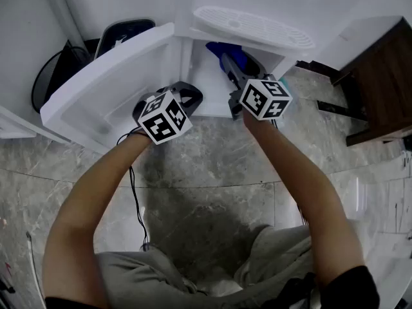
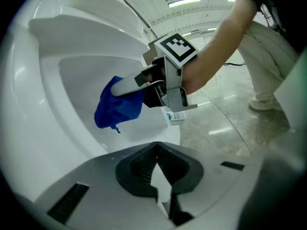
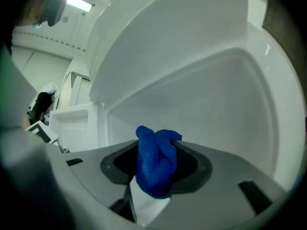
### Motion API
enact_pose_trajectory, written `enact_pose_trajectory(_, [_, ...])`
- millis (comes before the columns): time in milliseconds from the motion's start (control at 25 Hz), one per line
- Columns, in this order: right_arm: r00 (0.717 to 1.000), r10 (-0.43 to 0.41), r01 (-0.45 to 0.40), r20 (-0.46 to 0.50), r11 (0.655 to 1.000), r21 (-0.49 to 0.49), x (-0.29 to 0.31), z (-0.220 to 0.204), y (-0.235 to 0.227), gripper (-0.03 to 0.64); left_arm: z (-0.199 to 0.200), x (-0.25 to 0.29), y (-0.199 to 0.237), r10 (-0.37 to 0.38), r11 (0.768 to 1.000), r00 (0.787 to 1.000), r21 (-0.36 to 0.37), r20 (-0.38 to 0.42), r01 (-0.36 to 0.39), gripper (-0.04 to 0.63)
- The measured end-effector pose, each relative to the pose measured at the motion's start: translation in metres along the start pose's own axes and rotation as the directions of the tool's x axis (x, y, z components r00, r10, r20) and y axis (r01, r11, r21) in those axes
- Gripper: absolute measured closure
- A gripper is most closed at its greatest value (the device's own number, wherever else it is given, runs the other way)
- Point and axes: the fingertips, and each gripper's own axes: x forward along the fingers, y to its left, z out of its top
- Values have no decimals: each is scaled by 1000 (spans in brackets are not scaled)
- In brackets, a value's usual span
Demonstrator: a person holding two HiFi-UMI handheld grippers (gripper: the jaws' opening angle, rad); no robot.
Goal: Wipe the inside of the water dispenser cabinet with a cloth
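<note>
You have two grippers: your left gripper (image 2: 158, 175) in front of the cabinet (image 1: 205, 85), and your right gripper (image 1: 226, 66) reaching into it. There is one cabinet, with one door (image 1: 109, 92) swung open on its left side. You can count one blue cloth (image 3: 153, 166), inside the cabinet. One white drip grille (image 1: 254, 24) lies on top of the cabinet. Left of the cabinet, beyond the door, stands one dark bin (image 1: 122, 31); right of the cabinet, one brown wooden unit (image 1: 380, 76). One black cable (image 1: 134, 192) trails over the floor in front of the cabinet.
</note>
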Motion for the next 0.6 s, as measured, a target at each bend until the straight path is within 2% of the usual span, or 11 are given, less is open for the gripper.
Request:
enact_pose_trajectory(120, [993,40,-48,113,997,68,21,12,19,454,-12,-3,4,12,1000,1000,-16,-18,-13,589])
enact_pose_trajectory(280, [972,79,-106,220,988,112,42,24,41,454,-23,-3,2,5,999,999,-37,-36,-6,589])
enact_pose_trajectory(400, [956,97,-124,277,989,81,58,36,51,454,-28,-7,0,1,998,1000,-61,-29,-3,589])
enact_pose_trajectory(600, [944,66,-88,324,995,53,84,53,39,462,-42,-16,-5,-7,992,1000,-128,-27,3,589])
